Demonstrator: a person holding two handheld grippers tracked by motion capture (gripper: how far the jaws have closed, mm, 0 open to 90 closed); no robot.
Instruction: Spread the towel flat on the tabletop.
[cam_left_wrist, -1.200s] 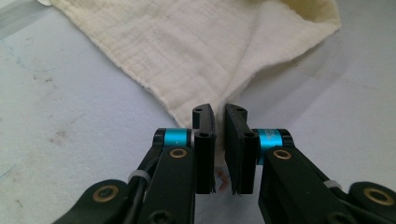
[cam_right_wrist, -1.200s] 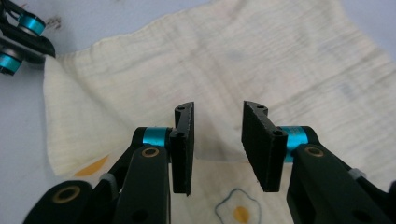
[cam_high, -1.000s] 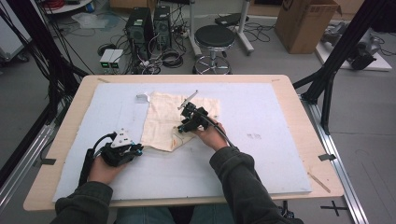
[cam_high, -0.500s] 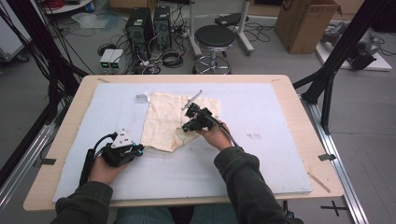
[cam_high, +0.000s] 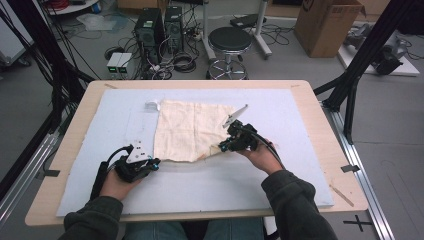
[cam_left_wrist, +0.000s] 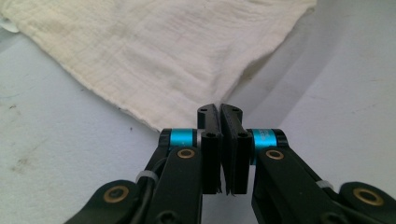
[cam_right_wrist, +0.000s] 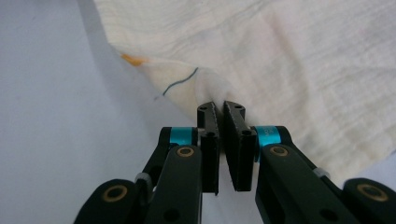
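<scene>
My right tool (cam_high: 223, 145) pinches the near right corner of the cream cloth (cam_high: 192, 129) spread on the counter (cam_high: 310, 150), while my left tool (cam_high: 156, 163) grips its near left corner.

Bright, even light (soft shadows, slight blur).

Both forearms come in from the near edge in dark sleeves; the left claw (cam_high: 154, 163) lies low in its hand, jaws just closed, pressed together; the right claw (cam_high: 223, 146) is held further forward, angled leftward, its jaws also pinched shut, having just closed.
</scene>
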